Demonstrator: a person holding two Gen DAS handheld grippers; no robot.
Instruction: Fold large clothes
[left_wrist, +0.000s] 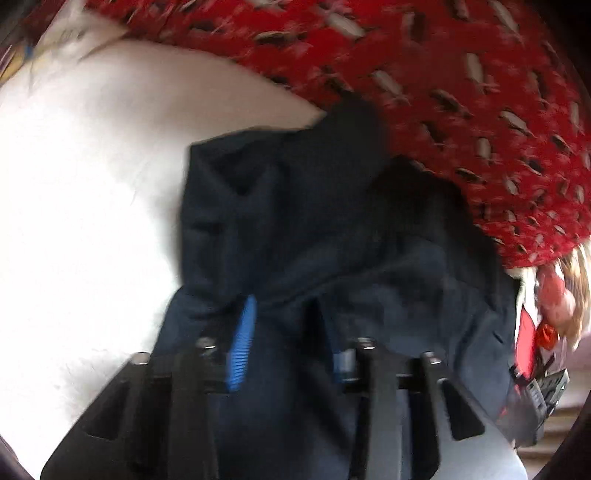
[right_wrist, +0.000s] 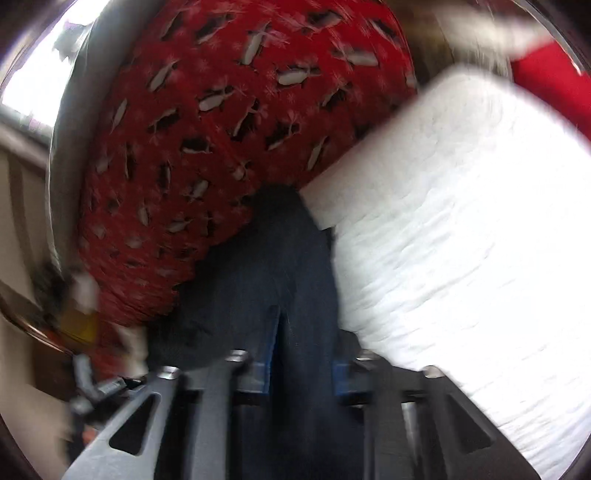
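Gripping 1 dark garment (left_wrist: 295, 221): L gripper (left_wrist: 284, 325) & R gripper (right_wrist: 284, 332) both clamped.

Both fisheye views motion-blurred, white bedding (right_wrist: 461, 221) overexposed, dark garment (left_wrist: 295, 221) underlit, edges vignetted

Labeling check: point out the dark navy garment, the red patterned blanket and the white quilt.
dark navy garment (left_wrist: 295, 206): left wrist view, bunched middle.
red patterned blanket (right_wrist: 221, 122): right wrist view, centre of the print.
white quilt (right_wrist: 461, 240): right wrist view, bare top surface.
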